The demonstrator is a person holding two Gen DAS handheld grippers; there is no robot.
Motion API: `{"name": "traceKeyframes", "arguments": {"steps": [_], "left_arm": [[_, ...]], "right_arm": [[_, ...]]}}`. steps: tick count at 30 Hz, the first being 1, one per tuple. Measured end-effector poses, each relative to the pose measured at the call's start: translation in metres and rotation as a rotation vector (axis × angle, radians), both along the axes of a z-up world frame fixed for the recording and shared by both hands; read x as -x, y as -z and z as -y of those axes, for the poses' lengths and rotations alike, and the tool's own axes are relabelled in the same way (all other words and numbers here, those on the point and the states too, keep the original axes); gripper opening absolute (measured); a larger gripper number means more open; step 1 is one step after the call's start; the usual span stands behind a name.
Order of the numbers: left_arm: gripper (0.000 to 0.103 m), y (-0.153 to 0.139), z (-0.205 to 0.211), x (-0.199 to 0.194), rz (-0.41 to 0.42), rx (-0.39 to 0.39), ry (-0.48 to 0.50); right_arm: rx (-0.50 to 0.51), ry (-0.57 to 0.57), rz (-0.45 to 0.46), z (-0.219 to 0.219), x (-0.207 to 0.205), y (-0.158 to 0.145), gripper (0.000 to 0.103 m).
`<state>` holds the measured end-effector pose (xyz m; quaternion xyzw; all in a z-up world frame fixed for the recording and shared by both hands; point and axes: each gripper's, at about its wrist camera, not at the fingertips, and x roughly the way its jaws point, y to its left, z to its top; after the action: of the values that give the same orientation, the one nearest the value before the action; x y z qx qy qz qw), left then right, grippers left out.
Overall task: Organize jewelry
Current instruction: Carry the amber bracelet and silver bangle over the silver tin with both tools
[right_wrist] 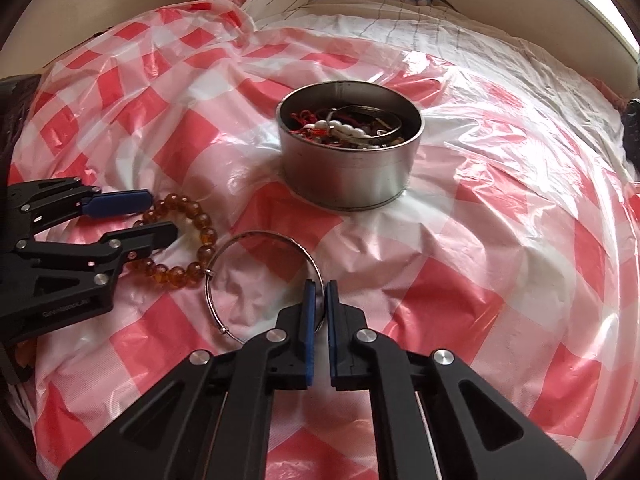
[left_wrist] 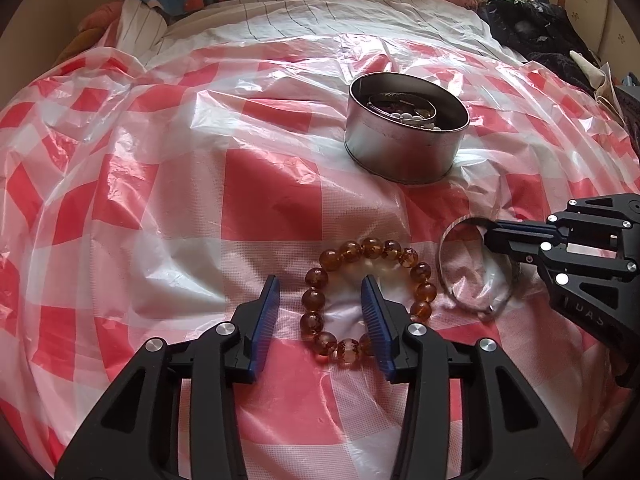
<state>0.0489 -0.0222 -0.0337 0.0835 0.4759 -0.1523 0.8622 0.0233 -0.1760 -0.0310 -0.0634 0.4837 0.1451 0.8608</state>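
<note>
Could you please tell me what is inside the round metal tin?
The tin holds white beads, red cord and metal bangles; anything beneath this tangle is covered.

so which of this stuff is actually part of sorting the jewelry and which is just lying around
Part of the job:
- amber bead bracelet, left gripper open around one side
- thin silver bangle, right gripper shut on it
- round metal tin holding jewelry

Just lying about:
- red-and-white checked plastic sheet
- dark clothing pile
- striped bedding
</note>
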Motion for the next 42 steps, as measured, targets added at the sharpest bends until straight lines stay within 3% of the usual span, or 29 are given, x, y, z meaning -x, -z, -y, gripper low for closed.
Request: {"name": "traceKeyframes", "arguments": {"steps": [12, 13, 15, 17, 21, 35, 42], "left_arm": [[0.041, 0.001, 0.005, 0.002, 0.008, -0.029, 0.012], [0.027, 0.001, 0.006, 0.003, 0.004, -0.031, 0.025], [0.01, -0.001, 0.009, 0.005, -0.006, -0.01, 0.064], [0.01, -0.007, 0.008, 0.007, -0.014, 0.045, 0.074], [0.01, -0.035, -0.002, 0.009, 0.002, 0.252, 0.094], [0.01, -0.099, 0.038, -0.043, 0.092, 0.524, 0.082], [0.011, -0.056, 0.038, -0.091, 0.018, 0.427, -0.093]], "right_arm": [[0.003, -0.058, -0.04, -0.004, 0.005, 0.003, 0.005], [0.007, -0.057, -0.038, -0.005, 0.006, 0.004, 0.005], [0.018, -0.06, -0.028, -0.008, 0.006, 0.006, 0.005], [-0.016, -0.041, -0.024, -0.004, 0.004, 0.004, 0.005], [-0.068, 0.031, 0.045, 0.012, 0.002, -0.016, 0.005], [-0.12, 0.235, 0.189, 0.064, -0.018, -0.058, 0.005], [-0.097, 0.228, 0.208, 0.054, -0.057, -0.061, 0.005]]}}
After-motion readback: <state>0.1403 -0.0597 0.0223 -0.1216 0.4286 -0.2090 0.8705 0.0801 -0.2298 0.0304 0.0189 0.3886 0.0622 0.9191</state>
